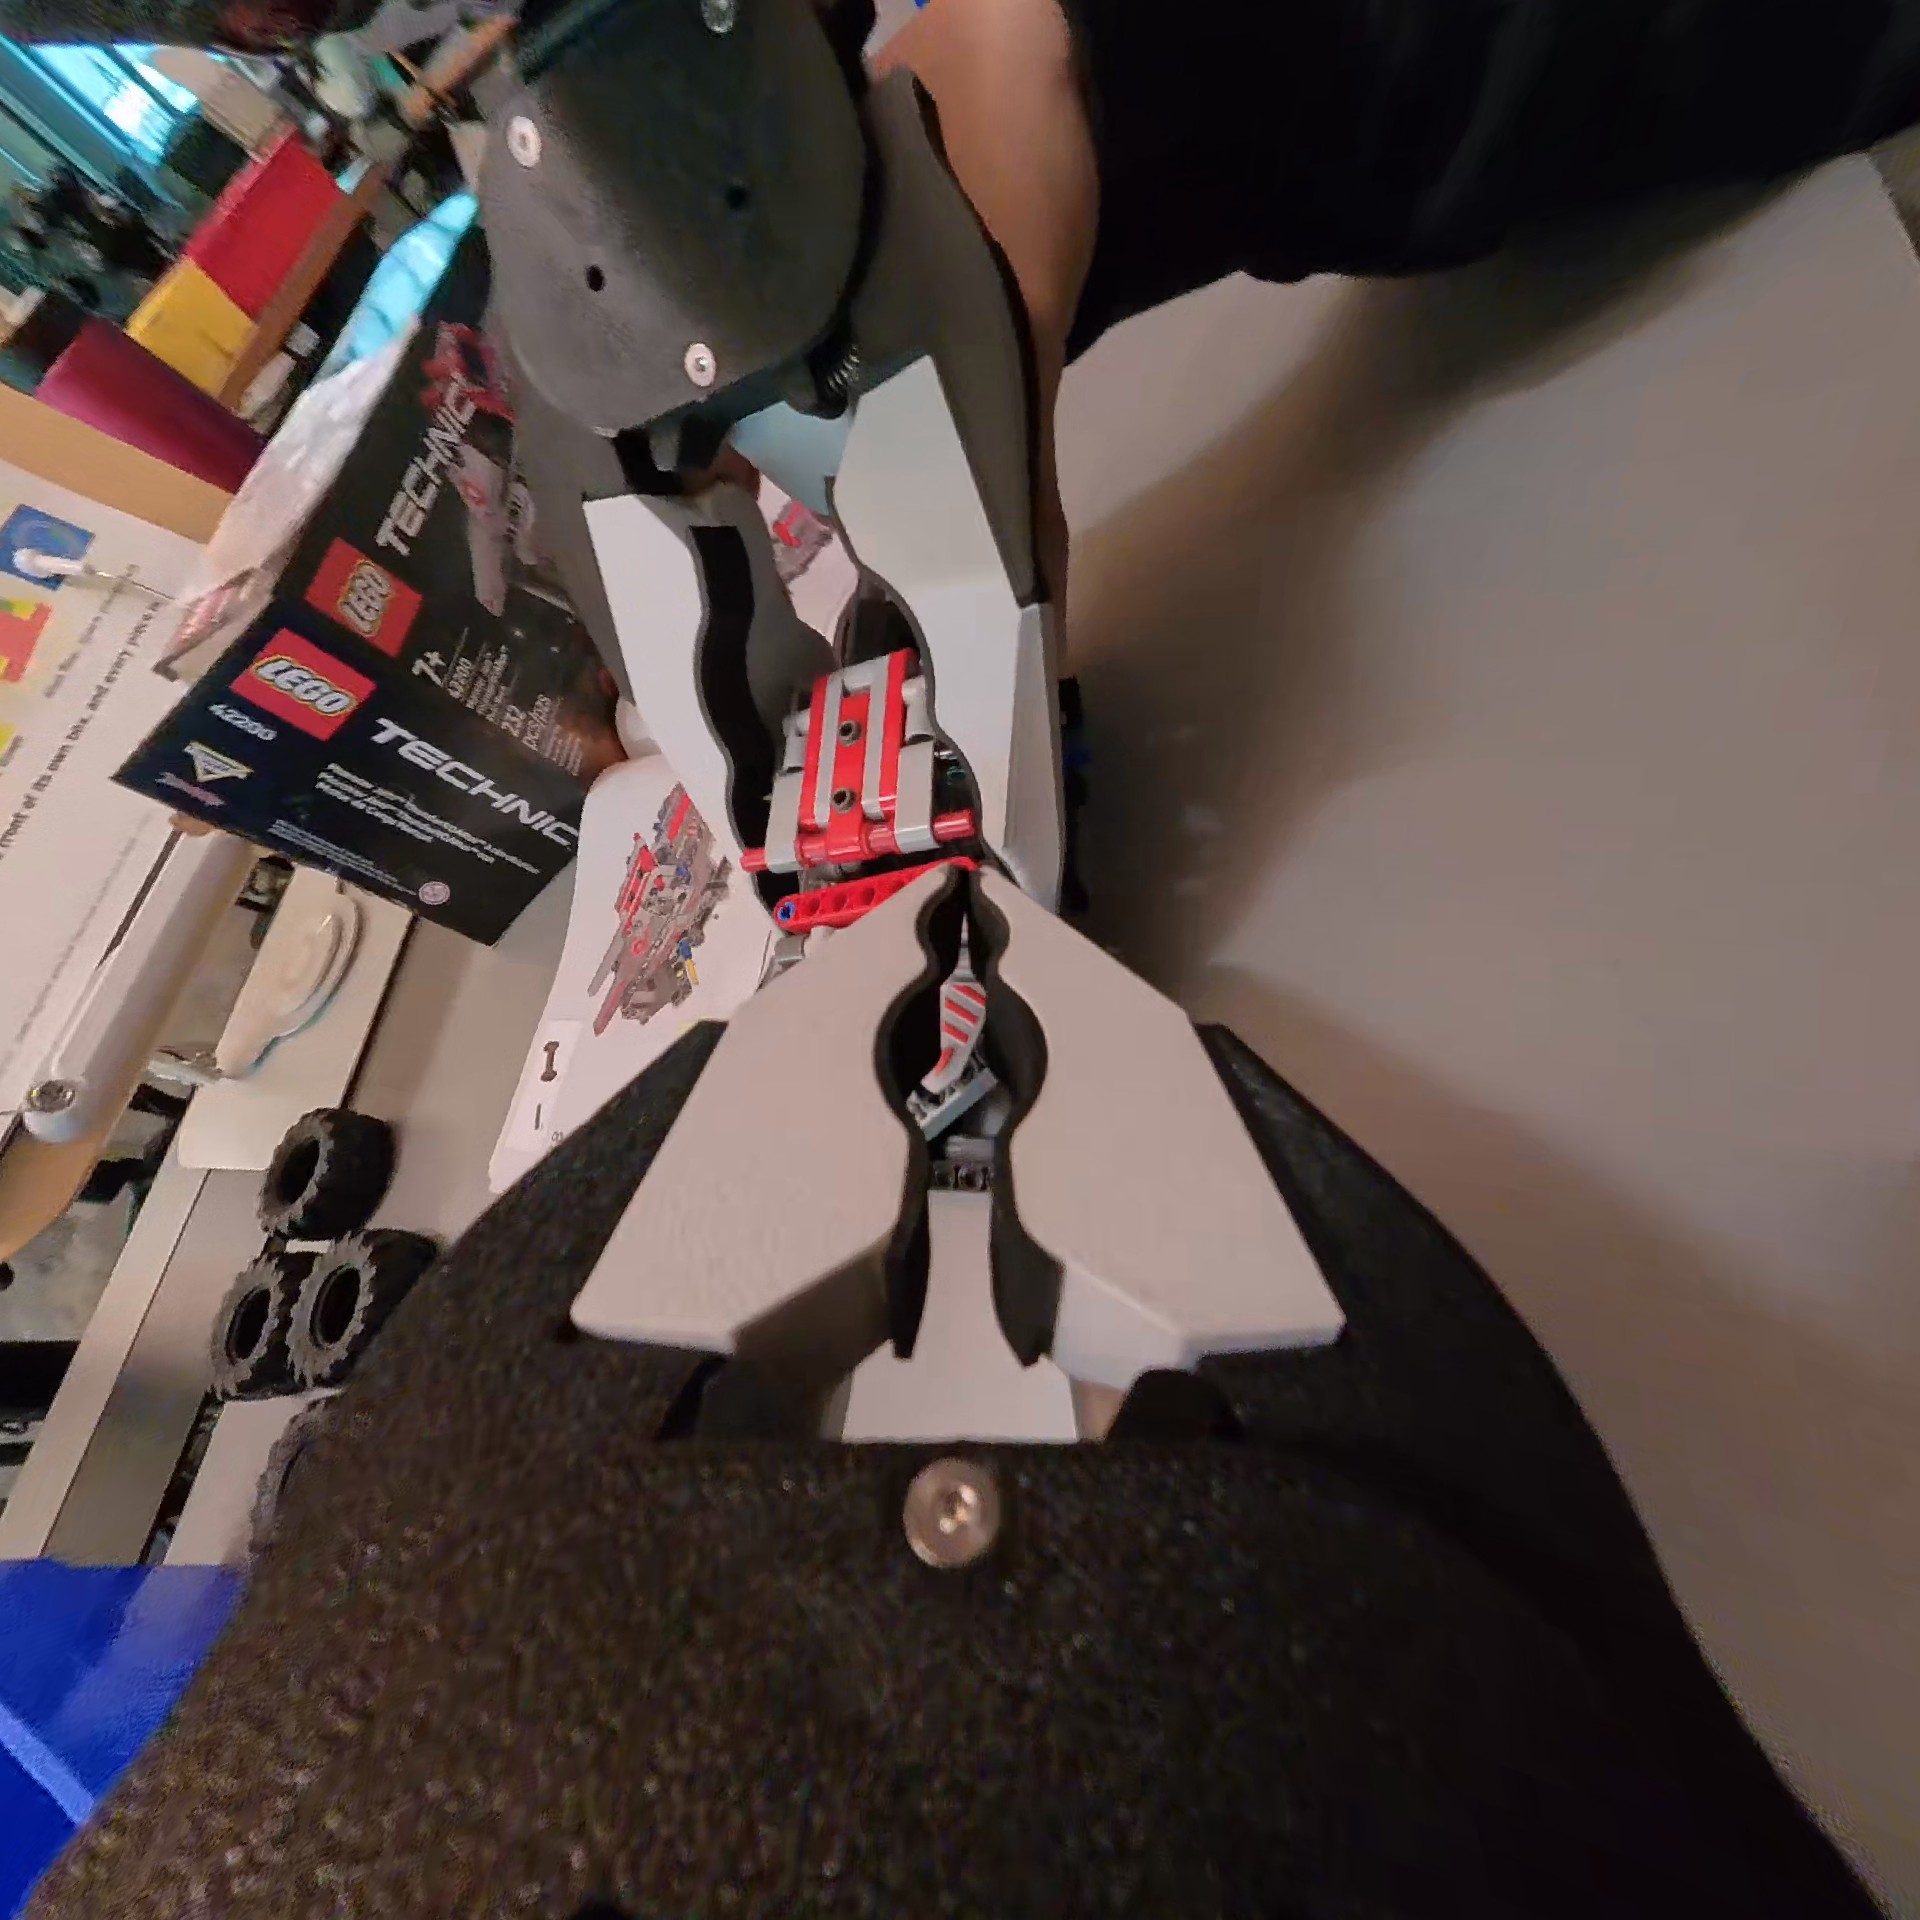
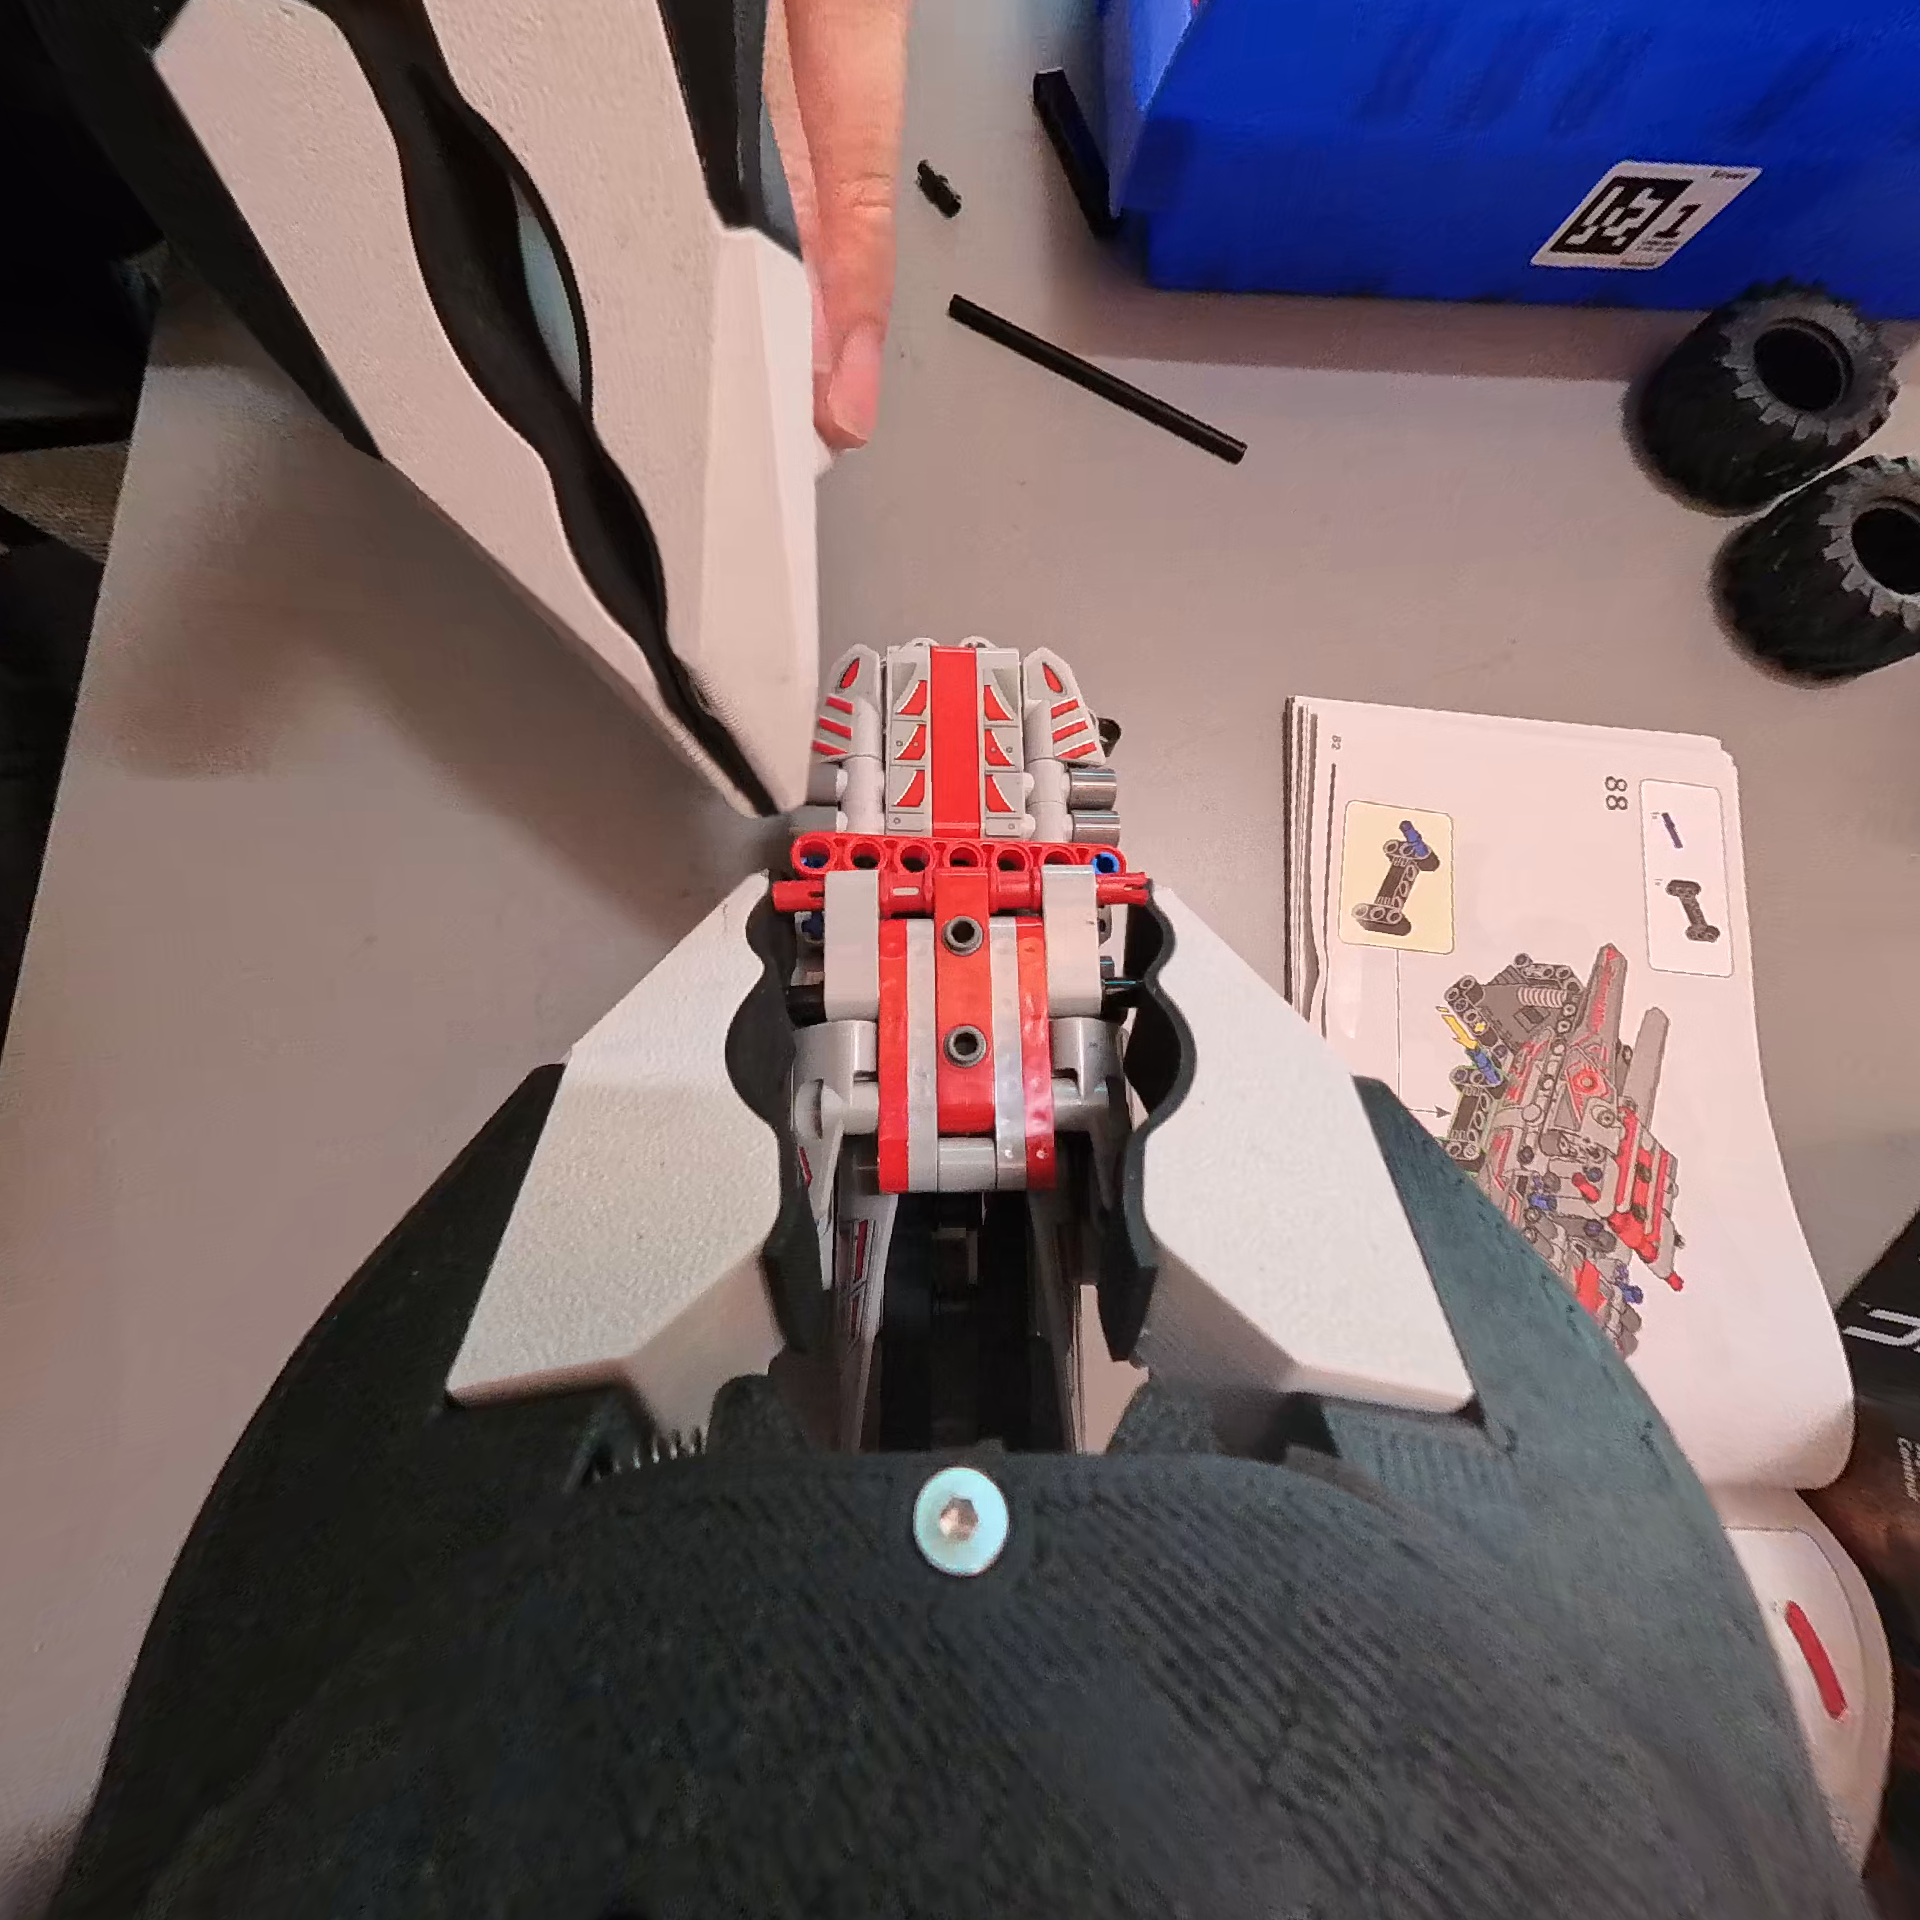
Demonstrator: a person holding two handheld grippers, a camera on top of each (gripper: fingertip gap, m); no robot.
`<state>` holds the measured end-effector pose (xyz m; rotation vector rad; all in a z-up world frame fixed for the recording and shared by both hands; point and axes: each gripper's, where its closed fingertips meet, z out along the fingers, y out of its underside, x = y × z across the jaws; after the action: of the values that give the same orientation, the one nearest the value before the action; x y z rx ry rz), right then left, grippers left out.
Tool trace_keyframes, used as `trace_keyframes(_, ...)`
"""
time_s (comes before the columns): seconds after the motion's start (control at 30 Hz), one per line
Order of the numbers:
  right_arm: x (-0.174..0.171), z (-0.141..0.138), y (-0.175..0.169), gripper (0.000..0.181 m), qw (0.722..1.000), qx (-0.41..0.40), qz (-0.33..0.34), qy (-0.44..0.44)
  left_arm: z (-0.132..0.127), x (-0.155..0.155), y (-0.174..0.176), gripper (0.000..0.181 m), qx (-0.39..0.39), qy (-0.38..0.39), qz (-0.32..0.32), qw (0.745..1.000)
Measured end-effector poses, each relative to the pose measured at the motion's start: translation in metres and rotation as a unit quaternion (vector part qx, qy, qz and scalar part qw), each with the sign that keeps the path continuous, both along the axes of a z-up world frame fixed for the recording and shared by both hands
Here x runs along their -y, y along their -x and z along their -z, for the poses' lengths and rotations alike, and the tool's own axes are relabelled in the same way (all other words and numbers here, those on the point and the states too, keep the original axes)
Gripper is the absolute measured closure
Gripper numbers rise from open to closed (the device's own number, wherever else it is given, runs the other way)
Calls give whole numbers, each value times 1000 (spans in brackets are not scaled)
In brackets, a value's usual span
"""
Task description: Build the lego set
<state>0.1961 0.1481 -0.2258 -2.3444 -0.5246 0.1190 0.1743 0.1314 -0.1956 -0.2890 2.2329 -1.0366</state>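
Pale grey table (image 2: 364,935) runs under everything, its far clutter in my left view a blur I cannot sort out. A blue bin (image 2: 1507,135) is cut off at the top edge. One set box (image 1: 416,707) leans behind, partly hidden by my right claw (image 2: 961,894). One open booklet (image 2: 1507,1039) lies beside the model, its lower corner behind my claw's body. Three black tyres (image 1: 312,1247) show in my left view, only two in my right. One long black axle (image 2: 1091,379) and one small black pin (image 2: 938,189) lie loose near a bare finger (image 2: 852,343).

The model (image 2: 961,935), red and grey with striped panels, hangs above the table. My right claw pinches its rear; its underside is hidden. My left claw (image 1: 961,883) is pressed nearly together on its striped nose.
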Motion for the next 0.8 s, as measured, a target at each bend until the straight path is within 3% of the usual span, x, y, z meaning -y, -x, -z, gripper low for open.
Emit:
trace_keyframes(0.47,-1,0,1,117,1000,-12,-10,-2,4,2,-6,181,-38,-108,40,993)
trace_keyframes(0.8,-1,0,1,117,1000,-8,-14,-11,11,6,-3,181,-162,-223,85,957)
